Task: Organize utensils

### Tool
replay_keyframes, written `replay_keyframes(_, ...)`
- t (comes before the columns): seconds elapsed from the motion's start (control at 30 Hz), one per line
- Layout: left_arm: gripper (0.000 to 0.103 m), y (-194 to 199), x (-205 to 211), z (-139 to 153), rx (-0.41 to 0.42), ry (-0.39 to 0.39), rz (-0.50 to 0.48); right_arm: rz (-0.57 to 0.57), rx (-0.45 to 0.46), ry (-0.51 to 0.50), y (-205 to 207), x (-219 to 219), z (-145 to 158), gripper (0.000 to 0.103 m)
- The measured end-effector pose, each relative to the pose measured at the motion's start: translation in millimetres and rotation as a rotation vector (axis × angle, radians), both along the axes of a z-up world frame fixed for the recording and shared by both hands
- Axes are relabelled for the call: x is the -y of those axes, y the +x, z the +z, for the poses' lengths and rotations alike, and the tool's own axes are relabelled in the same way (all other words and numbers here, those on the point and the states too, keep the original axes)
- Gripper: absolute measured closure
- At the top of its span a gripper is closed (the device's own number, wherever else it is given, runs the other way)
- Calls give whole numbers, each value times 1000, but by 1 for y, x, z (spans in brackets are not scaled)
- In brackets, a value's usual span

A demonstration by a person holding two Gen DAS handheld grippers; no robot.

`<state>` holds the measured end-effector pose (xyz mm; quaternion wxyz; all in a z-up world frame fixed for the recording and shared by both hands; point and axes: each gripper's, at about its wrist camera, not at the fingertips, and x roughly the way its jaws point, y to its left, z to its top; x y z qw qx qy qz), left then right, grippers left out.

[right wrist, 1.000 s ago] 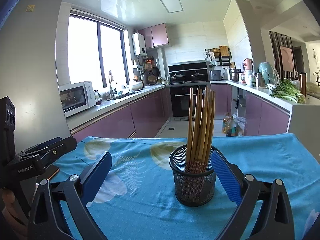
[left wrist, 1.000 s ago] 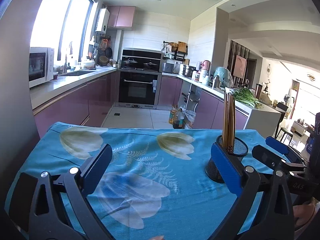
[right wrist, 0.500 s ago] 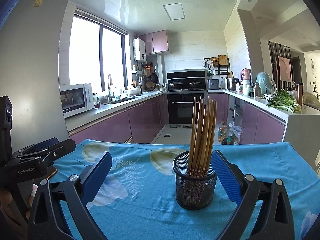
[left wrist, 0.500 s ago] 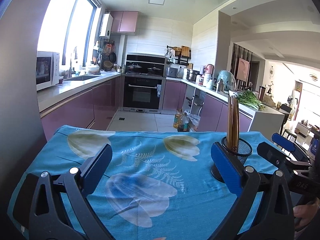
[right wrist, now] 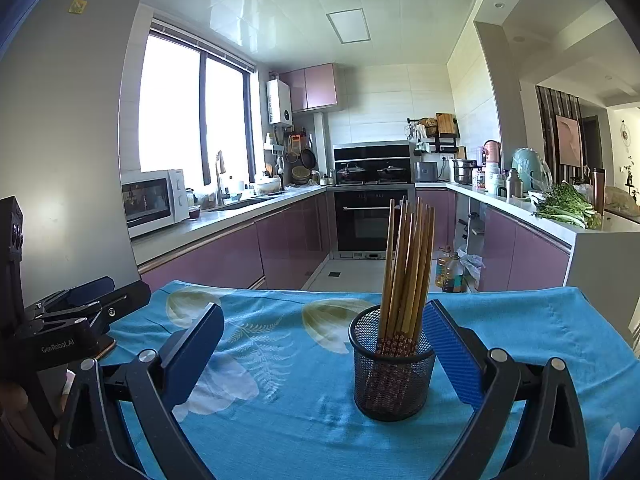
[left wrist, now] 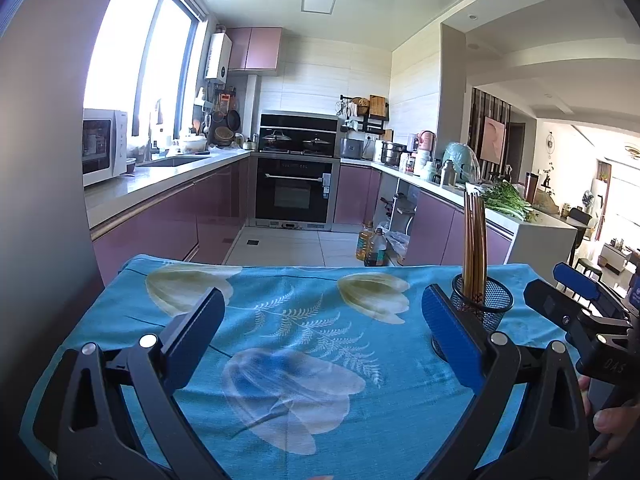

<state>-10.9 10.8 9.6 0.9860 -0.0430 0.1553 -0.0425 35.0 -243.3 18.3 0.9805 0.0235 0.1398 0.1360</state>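
Two grippers hover over the blue flowered cloth (right wrist: 520, 320), both with fingers spread wide and holding nothing. The chopsticks (right wrist: 408, 264) stand bunched in the black mesh cup (right wrist: 392, 372), just ahead of the right gripper (right wrist: 320, 340); the left gripper (left wrist: 320, 328) faces bare cloth

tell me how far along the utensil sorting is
Looks done: the chopsticks stand bundled in the mesh holder on the blue tablecloth. In hand: nothing; the left gripper and right gripper are open. Left: no loose utensils visible.
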Motion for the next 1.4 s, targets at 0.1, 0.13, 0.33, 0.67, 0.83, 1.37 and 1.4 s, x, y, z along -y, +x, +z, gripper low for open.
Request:
replay_keyframes(0.1,6,0,0,0,1,1,2,-1,4,-1,-1,-1,1,7)
replay_keyframes(0.13,6,-1,0,1,2,3,3,0,3,-1,-1,0,1,7)
replay_keyframes(0.33,6,-1,0,1,3,6,6,0,5,3,-1,0,2,7)
replay_keyframes(0.67,6,-2,-1,3,7,11,15,-3,7,2,-1,-1,4,7)
replay_keyframes(0.83,6,-2,-1,3,11,16,20,-6,9,3,-1,-2,5,7)
replay_keyframes(1.37,6,-5,3,6,25,42,42,-19,12,3,-3,-3,5,7)
replay_keyframes(1.4,6,-5,3,6,26,42,43,-20,13,3,-3,-3,5,7)
